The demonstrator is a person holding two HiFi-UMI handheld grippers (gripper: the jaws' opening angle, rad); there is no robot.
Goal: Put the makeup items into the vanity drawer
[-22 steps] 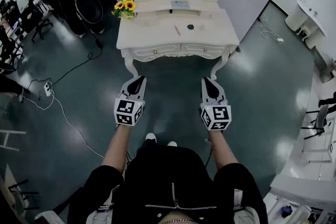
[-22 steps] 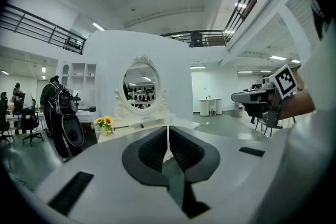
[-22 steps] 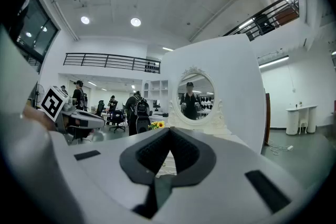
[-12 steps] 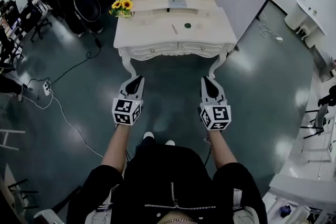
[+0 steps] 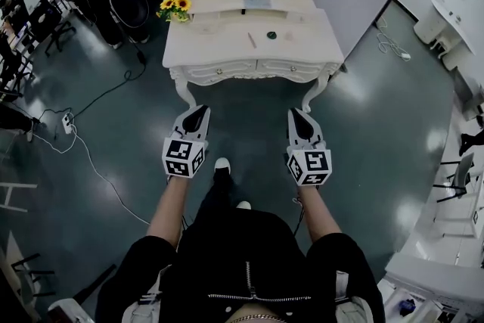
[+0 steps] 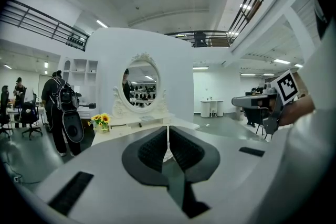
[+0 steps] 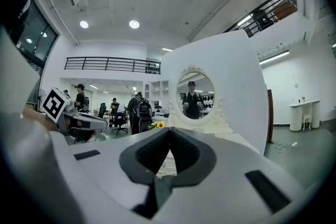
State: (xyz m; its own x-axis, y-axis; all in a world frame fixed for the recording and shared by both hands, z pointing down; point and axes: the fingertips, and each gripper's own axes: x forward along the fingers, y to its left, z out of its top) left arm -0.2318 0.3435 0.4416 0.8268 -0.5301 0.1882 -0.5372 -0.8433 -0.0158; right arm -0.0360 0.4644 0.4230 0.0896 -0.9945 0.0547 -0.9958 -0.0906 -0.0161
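White vanity surface [image 5: 219, 51] on glossy green floor [image 5: 249, 128]; sunflowers [image 5: 176, 4] at back left. Left gripper [image 5: 200, 115] and right gripper [image 5: 297, 118]: jaws pressed together, empty.

White vanity [image 5: 219, 49] beyond left gripper [image 5: 200, 113], right gripper [image 5: 297, 116]

Bright, even indoor light from round ceiling lamps [image 7: 134, 23] and strip lights. Glossy floor [image 5: 378, 125] has pale glare patches; soft shadow under the dressing table [image 5: 227, 49]. Head view sharp, edges bent. Gripper views fisheye, black corners, near foreground soft.
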